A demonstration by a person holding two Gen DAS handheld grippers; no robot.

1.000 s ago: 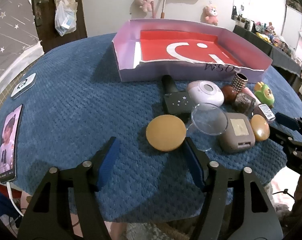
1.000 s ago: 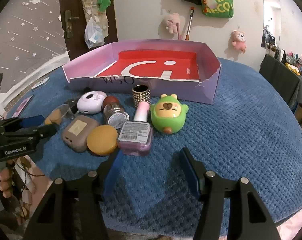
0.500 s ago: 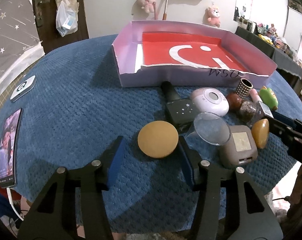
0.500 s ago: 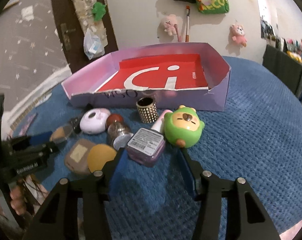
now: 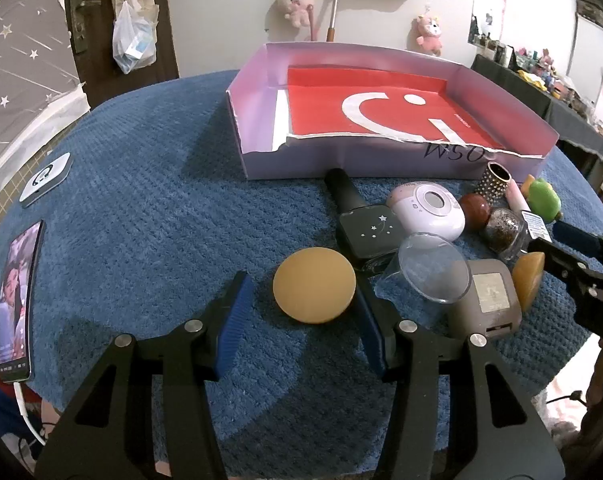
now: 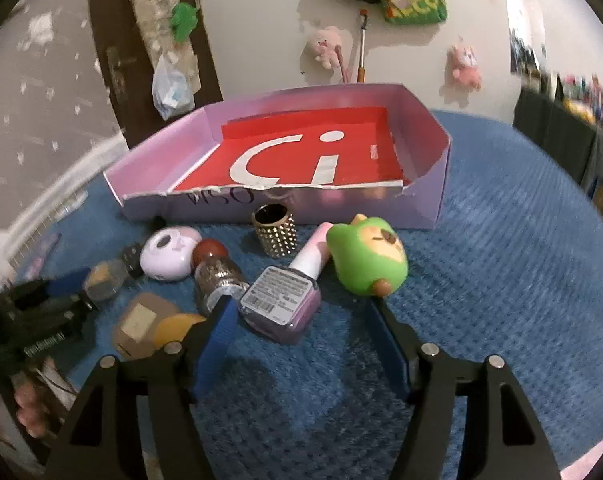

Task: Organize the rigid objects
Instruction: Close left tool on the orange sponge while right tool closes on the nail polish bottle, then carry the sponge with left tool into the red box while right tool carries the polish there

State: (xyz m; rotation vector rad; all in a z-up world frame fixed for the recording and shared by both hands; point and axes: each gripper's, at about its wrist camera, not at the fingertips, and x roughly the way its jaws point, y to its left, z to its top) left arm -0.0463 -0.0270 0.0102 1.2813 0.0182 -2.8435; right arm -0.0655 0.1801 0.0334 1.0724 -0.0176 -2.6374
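A cluster of small rigid objects lies on the blue cloth in front of a purple box with a red floor (image 5: 261, 160) (image 6: 429, 200). My left gripper (image 5: 301, 300) is open, its fingers on either side of a round tan disc (image 5: 314, 285), apart from it. My right gripper (image 6: 297, 312) is open, its fingers around the base of a purple nail polish bottle (image 6: 281, 300), beside a green toy (image 6: 365, 260). Nearby lie a black bottle (image 5: 365, 228), a white round case (image 5: 425, 210), a clear lid (image 5: 433, 268), a taupe box (image 5: 489, 300) and a gold studded cup (image 6: 275, 236).
A phone (image 5: 17, 300) and a white device (image 5: 45, 178) lie at the table's left edge. A glitter bottle (image 6: 217, 276), a red ball (image 6: 209, 250) and an amber piece (image 5: 527, 280) sit in the cluster. The table edge is close below both grippers.
Both grippers have moved forward: the left around the tan disc, the right toward the nail polish bottle and green toy. Objects have not moved.
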